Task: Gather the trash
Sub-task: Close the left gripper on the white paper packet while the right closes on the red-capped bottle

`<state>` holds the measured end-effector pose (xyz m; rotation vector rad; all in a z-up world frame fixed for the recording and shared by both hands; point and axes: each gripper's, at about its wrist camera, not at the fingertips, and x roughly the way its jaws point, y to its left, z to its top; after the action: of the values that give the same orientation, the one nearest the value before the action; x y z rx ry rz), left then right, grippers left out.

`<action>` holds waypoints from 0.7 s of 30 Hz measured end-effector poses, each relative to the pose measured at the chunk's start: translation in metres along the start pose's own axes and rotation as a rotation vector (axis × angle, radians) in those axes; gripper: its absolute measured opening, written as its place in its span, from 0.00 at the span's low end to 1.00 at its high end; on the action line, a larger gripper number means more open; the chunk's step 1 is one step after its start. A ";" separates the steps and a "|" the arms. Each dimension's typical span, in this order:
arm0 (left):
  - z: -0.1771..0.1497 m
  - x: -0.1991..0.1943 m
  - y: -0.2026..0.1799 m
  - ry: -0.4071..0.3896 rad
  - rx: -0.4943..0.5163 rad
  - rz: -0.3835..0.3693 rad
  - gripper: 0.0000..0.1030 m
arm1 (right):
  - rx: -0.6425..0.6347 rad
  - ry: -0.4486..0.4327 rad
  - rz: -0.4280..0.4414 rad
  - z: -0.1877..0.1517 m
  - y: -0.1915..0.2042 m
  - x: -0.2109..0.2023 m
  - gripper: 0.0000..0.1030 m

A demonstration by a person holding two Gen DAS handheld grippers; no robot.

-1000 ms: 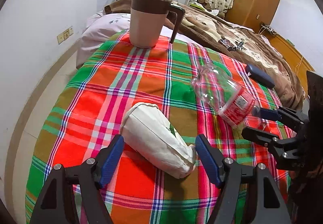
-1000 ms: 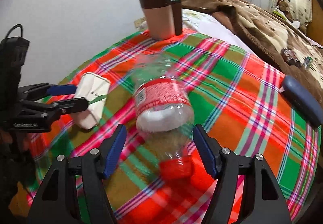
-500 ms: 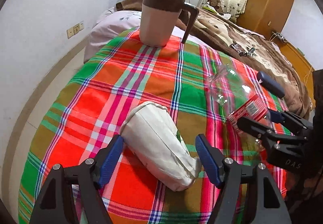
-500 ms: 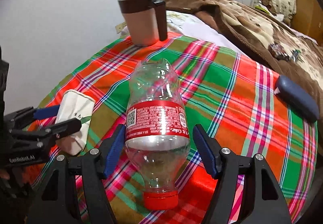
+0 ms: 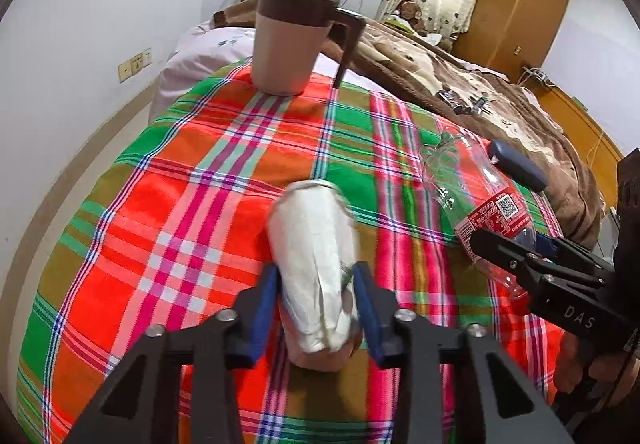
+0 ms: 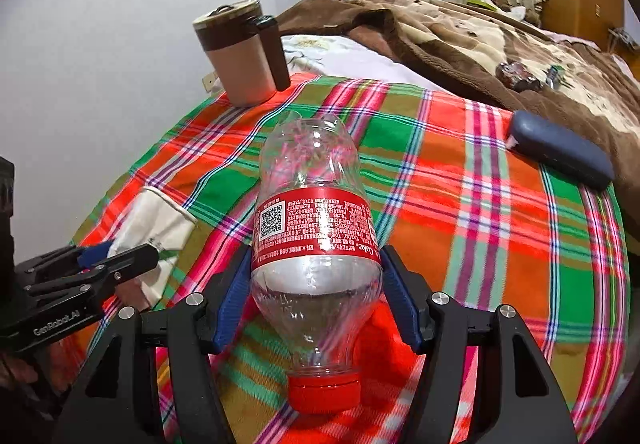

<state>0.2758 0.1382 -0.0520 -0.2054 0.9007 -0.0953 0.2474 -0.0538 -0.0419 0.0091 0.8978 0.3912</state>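
- Left wrist view: the left gripper (image 5: 316,304) is seen with its jaws just closed in on the crumpled white paper cup (image 5: 316,264), whose lower end is pinched between the blue pads; the cup lies on its side on the plaid cloth (image 5: 180,204).
- Right wrist view: the right gripper (image 6: 316,296) has just been closing, and its pads are pressed against both sides of the clear plastic bottle (image 6: 316,204) just below the red label; the red cap (image 6: 324,390) is turned toward the camera.
- Just beside the bottle, toward the cloth's right edge, a dark blue case (image 6: 560,154) is laid.
- Farther back, a tan mug with a brown lid and handle (image 5: 288,44) is stood upright near the cloth's far edge, well apart from both grippers.
- Beyond the cloth, a brown blanket (image 6: 460,32) is spread over the bed, with small items resting on it that are too small to tell.
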 end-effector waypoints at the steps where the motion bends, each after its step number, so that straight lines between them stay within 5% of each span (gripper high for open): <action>1: -0.001 -0.001 -0.002 0.000 0.002 -0.002 0.29 | 0.014 -0.006 0.003 -0.002 -0.002 -0.004 0.62; 21: -0.035 -0.052 -0.058 -0.046 0.088 -0.074 0.27 | 0.103 -0.086 0.000 -0.036 -0.023 -0.058 0.62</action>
<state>0.2168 0.0852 -0.0205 -0.1585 0.8412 -0.1974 0.1951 -0.1005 -0.0246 0.1201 0.8323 0.3418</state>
